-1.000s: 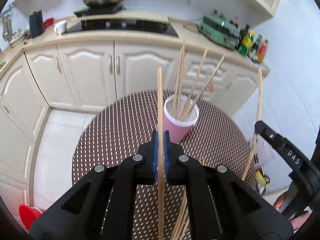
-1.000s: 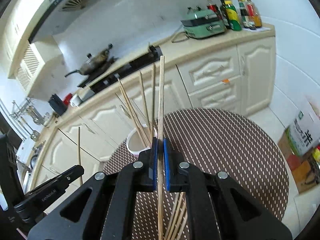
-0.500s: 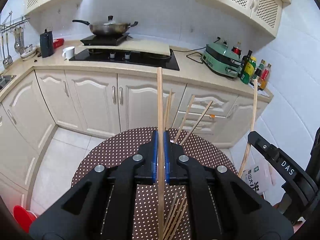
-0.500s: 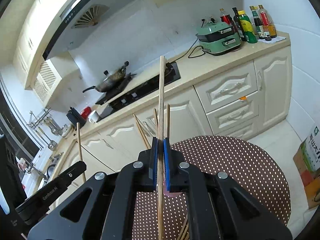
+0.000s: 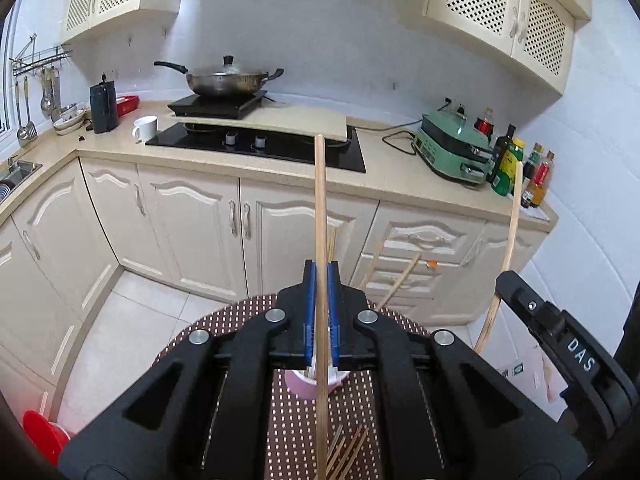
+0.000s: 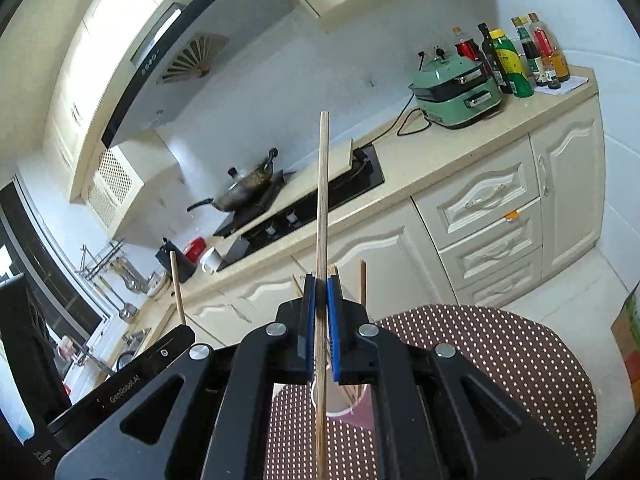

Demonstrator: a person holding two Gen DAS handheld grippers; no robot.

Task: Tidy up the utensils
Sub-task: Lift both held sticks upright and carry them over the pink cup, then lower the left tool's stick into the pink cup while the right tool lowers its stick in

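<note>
Left claw (image 5: 321,280): clamped on an upright chopstick (image 5: 320,208).
Right claw (image 6: 321,292): clamped on another upright chopstick (image 6: 322,200).
Pink cup (image 5: 306,388): on the dotted counter (image 5: 296,424), holding more sticks.
Loose chopsticks (image 5: 344,456): flat beside the cup.

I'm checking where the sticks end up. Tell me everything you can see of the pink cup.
The pink cup stands upright on the brown dotted table, mostly hidden behind the gripper bodies in both views. It looks like smooth plastic or paper, pale pink outside with a white rim. Several thin wooden chopsticks stand in it, leaning outward against the rim. Neither gripper touches it.
</note>
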